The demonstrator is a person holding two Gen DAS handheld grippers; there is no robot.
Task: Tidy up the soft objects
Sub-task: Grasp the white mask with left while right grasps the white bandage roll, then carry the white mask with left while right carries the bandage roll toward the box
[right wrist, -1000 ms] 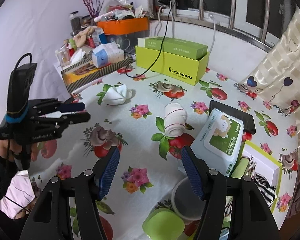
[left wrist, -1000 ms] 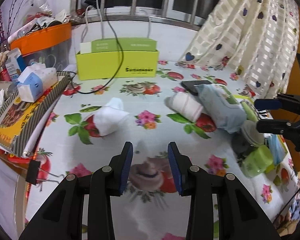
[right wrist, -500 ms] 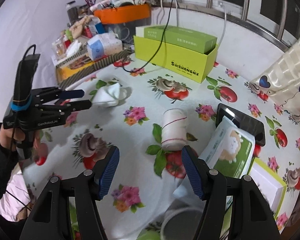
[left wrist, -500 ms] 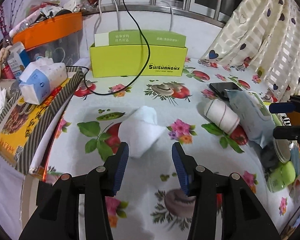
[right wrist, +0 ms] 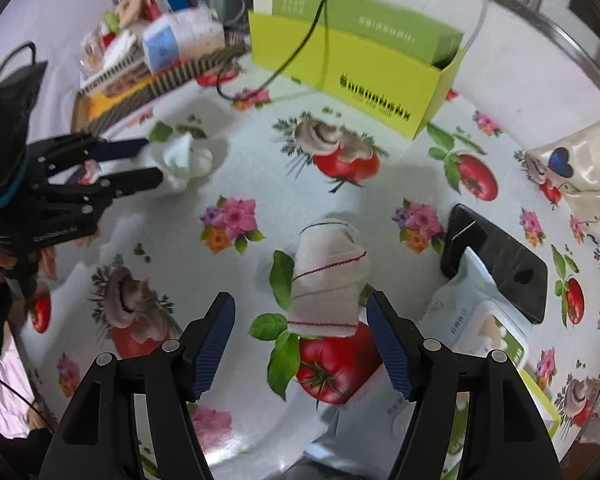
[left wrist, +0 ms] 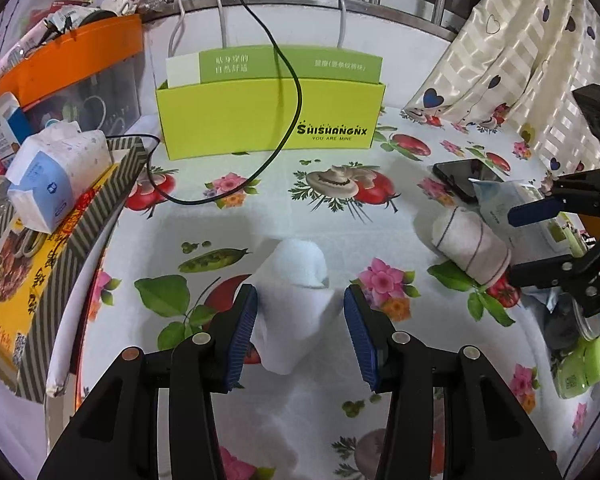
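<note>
A crumpled white cloth (left wrist: 295,296) lies on the flowered tablecloth (left wrist: 340,420) between the blue pads of my left gripper (left wrist: 300,300). That gripper stands open and its left pad sits right at the cloth's edge. A rolled white towel with red stripes (right wrist: 326,280) lies between the fingers of my right gripper (right wrist: 300,304). Its jaws are opening and neither pad touches the towel. The right wrist view shows the left gripper (right wrist: 153,160) around the white cloth (right wrist: 189,158). The left wrist view shows the right gripper (left wrist: 511,246) over the rolled towel (left wrist: 468,244).
A lime-green open box (left wrist: 267,120) stands at the back under a black cable (left wrist: 289,120). A wet-wipes pack (right wrist: 480,320) and a black phone (right wrist: 500,260) lie right of the towel. A tissue pack (left wrist: 55,176) on books and an orange-lidded bin (left wrist: 71,56) crowd the left edge.
Both grippers have moved forward and down onto their items. The white cloth now sits between the left pads, which stand wider. The rolled towel now lies between the right fingers.
</note>
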